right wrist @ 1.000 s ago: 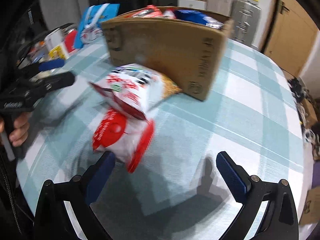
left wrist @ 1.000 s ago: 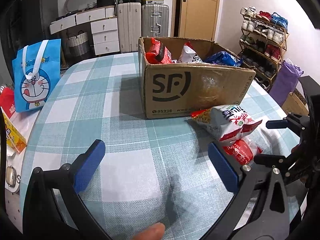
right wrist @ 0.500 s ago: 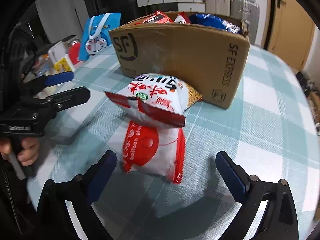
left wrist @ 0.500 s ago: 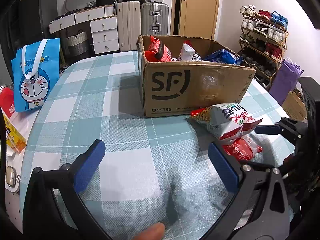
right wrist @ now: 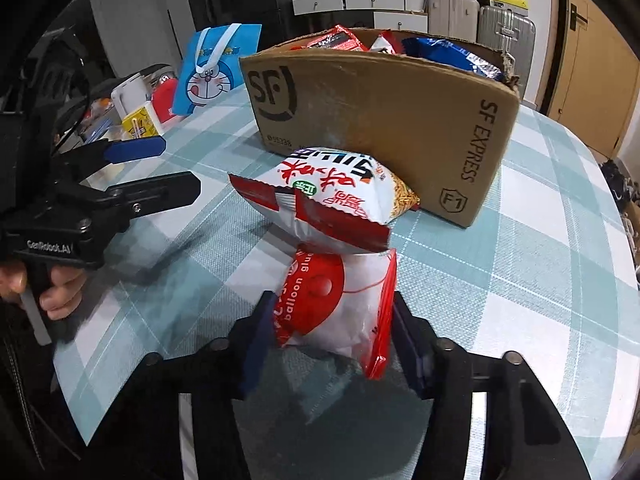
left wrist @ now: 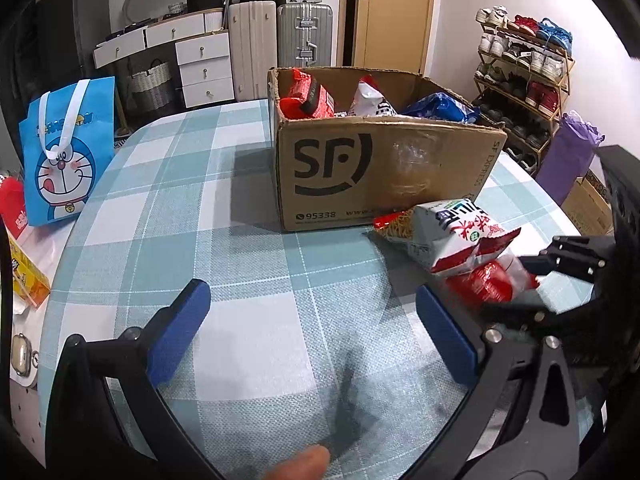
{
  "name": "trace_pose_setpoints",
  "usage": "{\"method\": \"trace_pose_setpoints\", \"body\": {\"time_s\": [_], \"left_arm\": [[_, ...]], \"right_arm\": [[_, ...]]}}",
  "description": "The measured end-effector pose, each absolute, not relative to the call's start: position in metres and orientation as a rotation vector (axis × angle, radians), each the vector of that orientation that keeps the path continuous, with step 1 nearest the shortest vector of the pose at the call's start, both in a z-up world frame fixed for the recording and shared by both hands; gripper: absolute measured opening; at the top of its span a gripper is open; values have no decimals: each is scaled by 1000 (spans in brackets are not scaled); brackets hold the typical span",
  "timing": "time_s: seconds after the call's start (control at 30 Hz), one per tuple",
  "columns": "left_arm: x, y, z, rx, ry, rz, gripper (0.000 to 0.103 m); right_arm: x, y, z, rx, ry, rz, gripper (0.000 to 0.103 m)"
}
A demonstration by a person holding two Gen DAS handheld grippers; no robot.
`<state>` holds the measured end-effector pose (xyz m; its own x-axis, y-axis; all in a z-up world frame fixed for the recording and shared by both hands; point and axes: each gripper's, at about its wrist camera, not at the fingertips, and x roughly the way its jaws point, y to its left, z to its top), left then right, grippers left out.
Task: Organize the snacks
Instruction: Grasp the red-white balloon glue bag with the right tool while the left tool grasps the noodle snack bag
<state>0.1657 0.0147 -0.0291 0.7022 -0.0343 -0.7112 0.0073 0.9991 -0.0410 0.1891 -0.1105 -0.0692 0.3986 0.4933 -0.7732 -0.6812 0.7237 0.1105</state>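
A red and white balloon-print snack bag (right wrist: 336, 304) lies on the checked tablecloth, and my right gripper (right wrist: 332, 330) is shut on its near end, pads pressing both sides. A white and red noodle-snack bag (right wrist: 328, 200) rests on its far end and leans toward the cardboard box (right wrist: 380, 120). The box holds several snack packs. In the left wrist view the same two bags (left wrist: 452, 236) lie right of the box (left wrist: 380, 172), with the right gripper (left wrist: 520, 284) closed on the red bag (left wrist: 486, 284). My left gripper (left wrist: 312, 320) stands open over bare cloth.
A blue cartoon tote bag (left wrist: 64, 152) stands at the table's left edge beside a yellow carton (left wrist: 24, 276) and other clutter. Suitcases (left wrist: 280, 44), drawers and a shoe rack (left wrist: 524, 84) line the room behind. A hand (right wrist: 48, 292) holds the left gripper's handle.
My right gripper came up to the red and white bag and its jaws closed from wide open onto it. The left gripper stayed put.
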Motion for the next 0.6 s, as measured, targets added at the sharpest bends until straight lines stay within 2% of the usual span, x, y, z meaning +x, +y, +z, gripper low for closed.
{"method": "trace_pose_setpoints", "body": {"time_s": [0.6], "left_arm": [[169,0,-29,-67,804,-82,102]], "right_arm": [[215,-175,-48,-161,825,612,49]]}}
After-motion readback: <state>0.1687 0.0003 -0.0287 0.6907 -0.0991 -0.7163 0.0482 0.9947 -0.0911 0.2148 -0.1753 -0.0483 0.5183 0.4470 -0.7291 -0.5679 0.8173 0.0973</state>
